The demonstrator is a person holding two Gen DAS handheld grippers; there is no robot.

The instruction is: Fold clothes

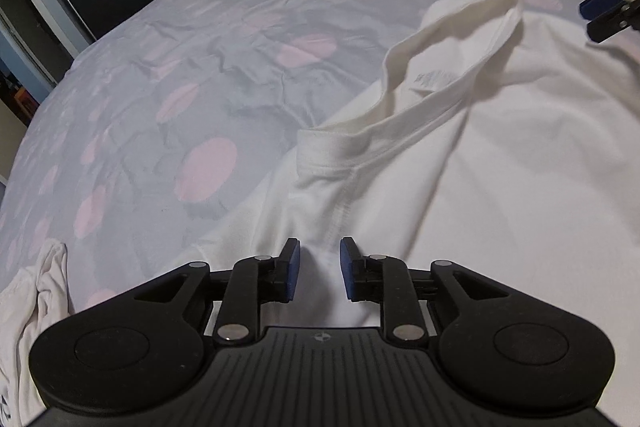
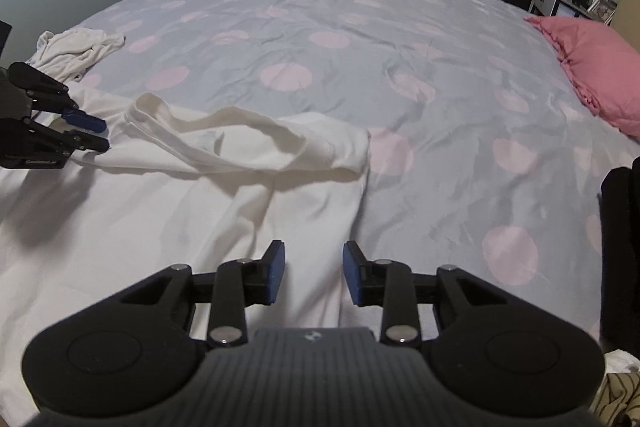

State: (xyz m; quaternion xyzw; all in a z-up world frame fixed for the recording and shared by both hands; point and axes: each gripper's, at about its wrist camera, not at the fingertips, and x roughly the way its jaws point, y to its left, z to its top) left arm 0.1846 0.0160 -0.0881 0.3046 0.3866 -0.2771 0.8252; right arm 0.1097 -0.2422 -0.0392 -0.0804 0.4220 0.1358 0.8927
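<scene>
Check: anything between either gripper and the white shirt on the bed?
Nothing visible. The left gripper and right gripper both hang open right over the white shirt, bare cloth showing between their pads. The crumpled white garment and pink pillow lie off to the sides.

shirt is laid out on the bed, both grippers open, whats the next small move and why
Probably close the left hand-held gripper on the shoulder fabric of the white cotton T-shirt. Its jaws stand open with a ridge of cloth between them, nothing pinched. The right hand-held gripper is also open over the shirt's other side, so it could then pinch there too, ready for a fold across the polka-dot bedspread.
</scene>
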